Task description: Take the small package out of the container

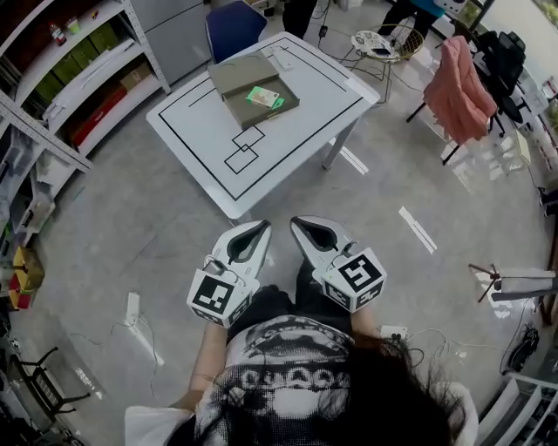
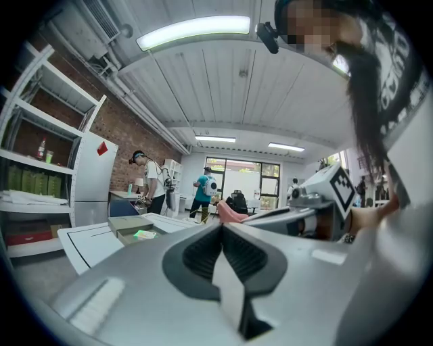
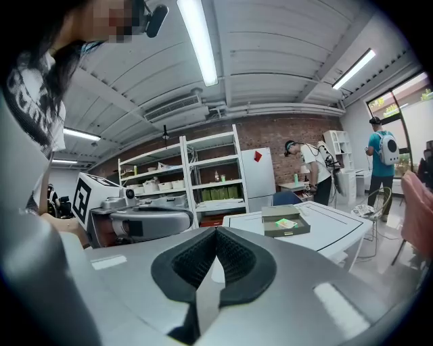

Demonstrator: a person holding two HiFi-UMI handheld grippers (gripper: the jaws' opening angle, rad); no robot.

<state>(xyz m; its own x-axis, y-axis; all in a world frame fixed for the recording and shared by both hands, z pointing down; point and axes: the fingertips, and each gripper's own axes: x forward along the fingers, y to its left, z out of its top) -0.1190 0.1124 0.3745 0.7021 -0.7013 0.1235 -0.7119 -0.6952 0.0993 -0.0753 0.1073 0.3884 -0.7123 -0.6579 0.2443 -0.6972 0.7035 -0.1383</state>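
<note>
Standing to the left of the white table (image 1: 305, 144), an open shelving unit (image 1: 83, 65) carries green and red boxes. On the near side of the table, well apart from it and over the grey floor, the left gripper (image 1: 262, 226) points its tip towards the table. In the left gripper view its two jaws are pressed together and nothing is between them. Its marker cube (image 1: 218, 298) sits at the end away from the table.

On the far half of the table lies the container (image 1: 240, 77), a flat olive-grey box. The small package (image 1: 263, 97), green and white, is inside it, in the part closer to the near edge of the table. Black lines are drawn on the table top, with two small squares towards its near edge. A blue chair (image 1: 234, 26) stands just behind the far edge of the table.

The right gripper (image 1: 296, 223) is also on the near side of the table, just beside the left one. Its jaws are closed on each other and hold nothing. To the right of the table, well apart from it, a pink cloth (image 1: 458, 87) hangs over a stand.
</note>
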